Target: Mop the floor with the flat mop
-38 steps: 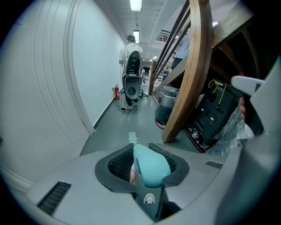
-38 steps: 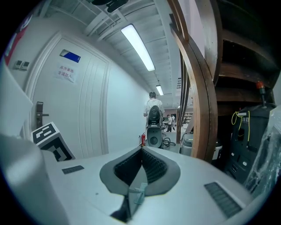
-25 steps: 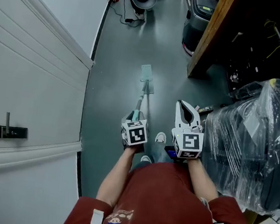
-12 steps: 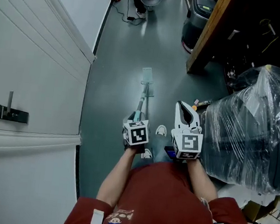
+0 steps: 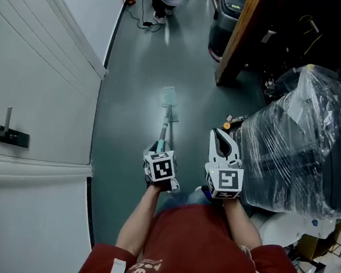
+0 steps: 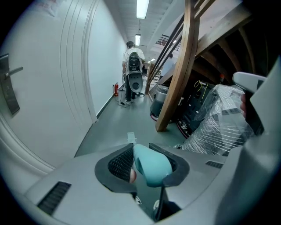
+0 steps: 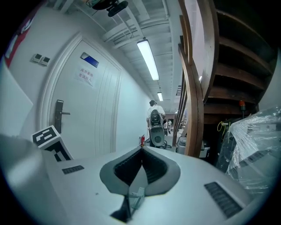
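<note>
- Left gripper (image 5: 160, 148) pinches the flat mop (image 6: 151, 165) by its teal handle end.
- Mop head (image 5: 168, 95) lies on the floor (image 5: 127, 115), at 12 o'clock from those jaws.
- Right gripper (image 5: 222, 137), at the handle's 3 o'clock, has its jaws pressed together on nothing.

The flat mop (image 5: 168, 97) rested on the floor (image 5: 135, 67) ahead, its handle running back into the left gripper (image 5: 160, 146), with the right gripper (image 5: 221, 135) just beside. A door (image 5: 29, 86) stood left, a wrapped bundle (image 5: 298, 147) right.
</note>
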